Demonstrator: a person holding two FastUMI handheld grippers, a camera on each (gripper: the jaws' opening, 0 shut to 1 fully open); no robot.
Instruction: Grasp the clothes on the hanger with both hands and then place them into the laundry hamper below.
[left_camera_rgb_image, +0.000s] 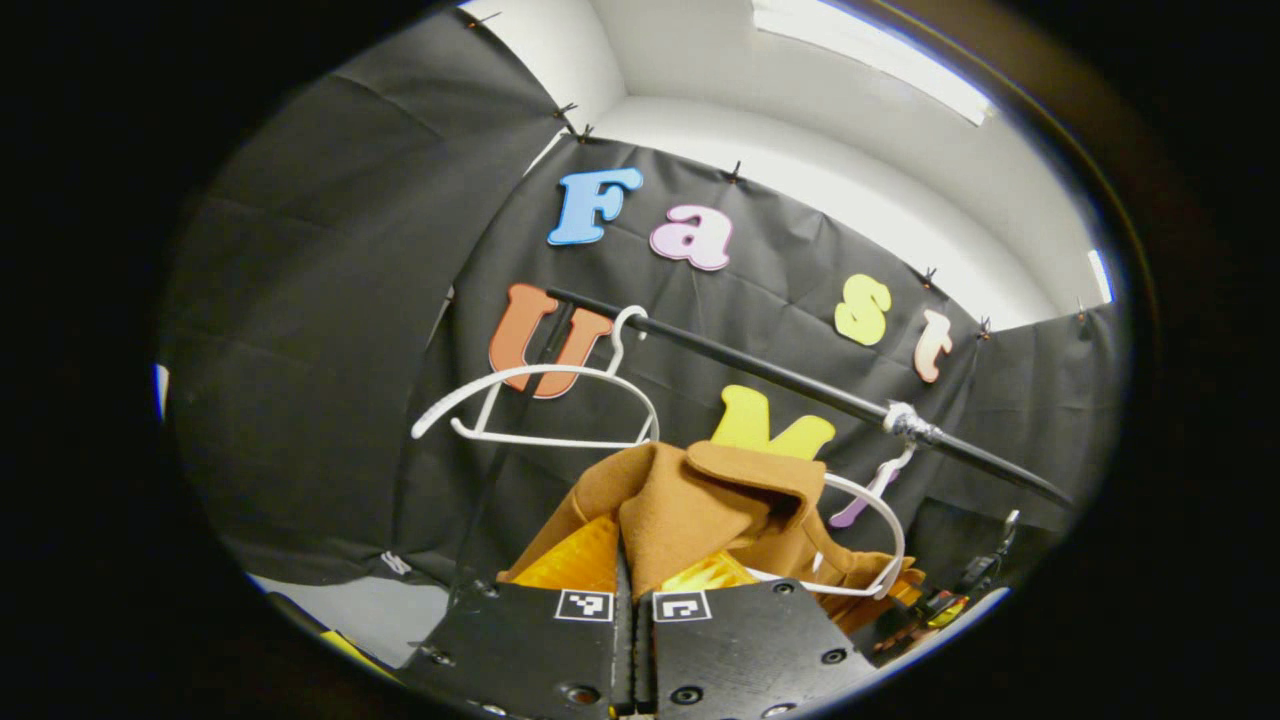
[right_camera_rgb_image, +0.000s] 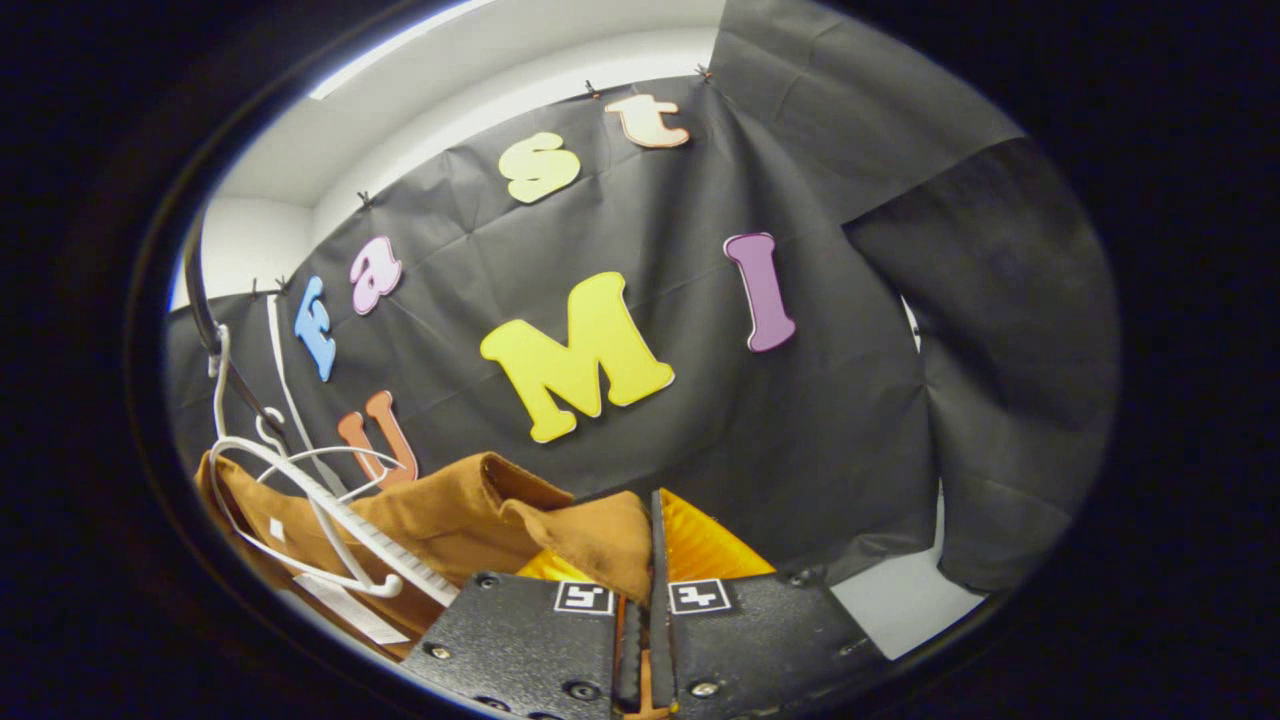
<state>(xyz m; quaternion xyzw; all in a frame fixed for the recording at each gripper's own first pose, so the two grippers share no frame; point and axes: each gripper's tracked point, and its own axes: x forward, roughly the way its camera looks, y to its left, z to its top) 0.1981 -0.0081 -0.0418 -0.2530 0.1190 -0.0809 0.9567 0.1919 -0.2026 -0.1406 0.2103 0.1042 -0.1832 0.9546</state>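
Observation:
A brown garment (left_camera_rgb_image: 700, 505) hangs on a white hanger (left_camera_rgb_image: 885, 530) hooked on a black rail (left_camera_rgb_image: 780, 375). In the left gripper view my left gripper (left_camera_rgb_image: 628, 585) is shut on a fold of the garment near its collar, with brown cloth pinched between the yellow finger pads (left_camera_rgb_image: 580, 560). In the right gripper view the same brown garment (right_camera_rgb_image: 440, 515) spreads to the left over its white hanger (right_camera_rgb_image: 330, 515). My right gripper (right_camera_rgb_image: 648, 565) is shut on another fold of it, the cloth draped over the left yellow finger (right_camera_rgb_image: 710, 550).
An empty white hanger (left_camera_rgb_image: 540, 400) hangs farther left on the same rail (right_camera_rgb_image: 200, 300). Black cloth walls close the booth behind and on both sides. A pale surface (right_camera_rgb_image: 900, 600) shows below the cloth's lower edge.

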